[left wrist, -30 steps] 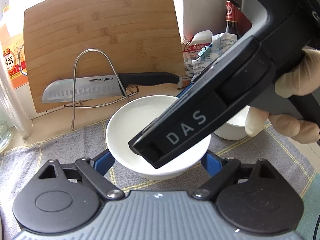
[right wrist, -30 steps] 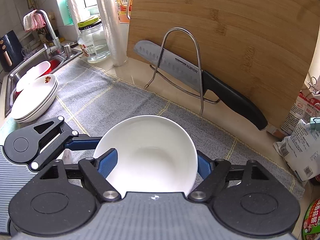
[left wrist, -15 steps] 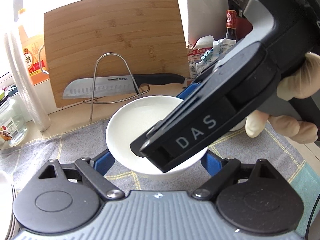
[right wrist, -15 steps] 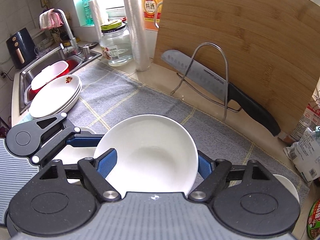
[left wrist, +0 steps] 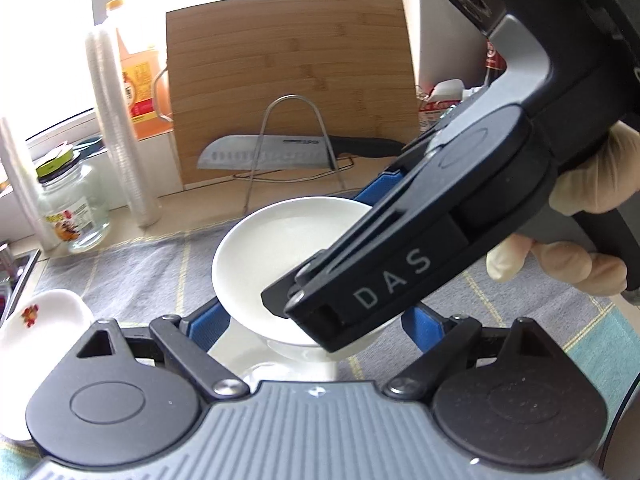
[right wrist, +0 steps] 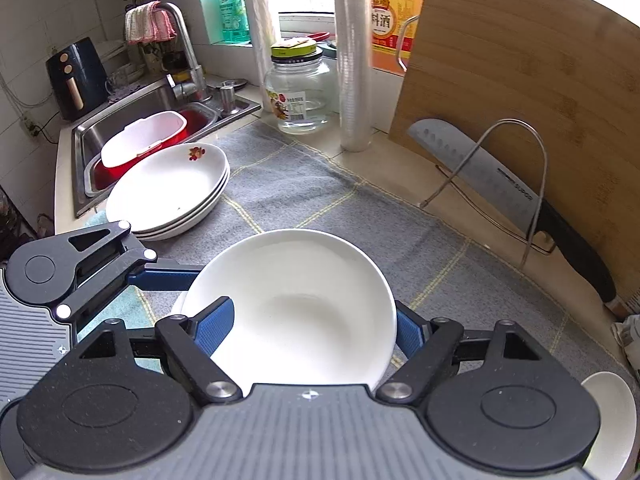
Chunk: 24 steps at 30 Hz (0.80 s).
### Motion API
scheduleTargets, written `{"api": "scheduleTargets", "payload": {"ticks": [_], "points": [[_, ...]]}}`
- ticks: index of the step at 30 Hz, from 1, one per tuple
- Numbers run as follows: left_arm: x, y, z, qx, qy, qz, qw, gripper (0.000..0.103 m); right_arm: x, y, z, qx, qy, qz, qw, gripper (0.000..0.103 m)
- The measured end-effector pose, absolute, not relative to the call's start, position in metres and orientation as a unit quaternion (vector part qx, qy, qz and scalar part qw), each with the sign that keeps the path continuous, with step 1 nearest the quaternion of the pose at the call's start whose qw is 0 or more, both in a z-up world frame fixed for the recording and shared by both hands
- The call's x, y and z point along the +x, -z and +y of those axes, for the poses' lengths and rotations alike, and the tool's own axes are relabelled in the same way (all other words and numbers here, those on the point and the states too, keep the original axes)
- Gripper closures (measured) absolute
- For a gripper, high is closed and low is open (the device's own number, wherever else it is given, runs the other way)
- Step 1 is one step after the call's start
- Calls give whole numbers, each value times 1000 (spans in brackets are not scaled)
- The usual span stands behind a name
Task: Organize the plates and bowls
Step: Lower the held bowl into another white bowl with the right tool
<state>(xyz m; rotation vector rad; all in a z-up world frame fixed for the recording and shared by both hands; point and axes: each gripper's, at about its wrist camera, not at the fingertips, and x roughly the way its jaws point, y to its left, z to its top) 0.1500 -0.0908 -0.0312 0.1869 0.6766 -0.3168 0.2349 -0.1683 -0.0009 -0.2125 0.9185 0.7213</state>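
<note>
A plain white bowl [left wrist: 280, 248] hangs above the grey cloth, held from two sides. My left gripper [left wrist: 316, 322] is shut on it, a blue finger [left wrist: 208, 320] at each side of its near rim. My right gripper [right wrist: 312, 332] is shut on the same bowl [right wrist: 296, 304]; its black linkage [left wrist: 400, 272] crosses over the bowl in the left wrist view. One left finger [right wrist: 168, 276] reaches the bowl's left edge. A stack of white plates [right wrist: 168, 192] with a flower mark lies at the left by the sink. Another white bowl [right wrist: 608, 420] sits at the lower right.
A bamboo cutting board [right wrist: 520, 92] leans at the back, with a knife [right wrist: 480, 172] in a wire rack. A glass jar [right wrist: 300, 96], a sleeve of plastic cups [right wrist: 352, 60] and bottles stand by the window. The sink [right wrist: 132, 116] holds a red tub. A gloved hand [left wrist: 592, 184] grips the right handle.
Both grippers have carried the bowl leftward along the counter and slightly up. The cutting board and knife slid right in both views; the jar, sink and plate stack came closer.
</note>
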Motion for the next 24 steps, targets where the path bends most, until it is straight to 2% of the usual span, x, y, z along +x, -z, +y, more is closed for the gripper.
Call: {"api": "scheduleTargets", "payload": {"ticks": [24], "points": [[141, 49, -49, 77, 128, 375, 915, 11, 227, 23, -109, -117, -365, 455, 804, 16]]}}
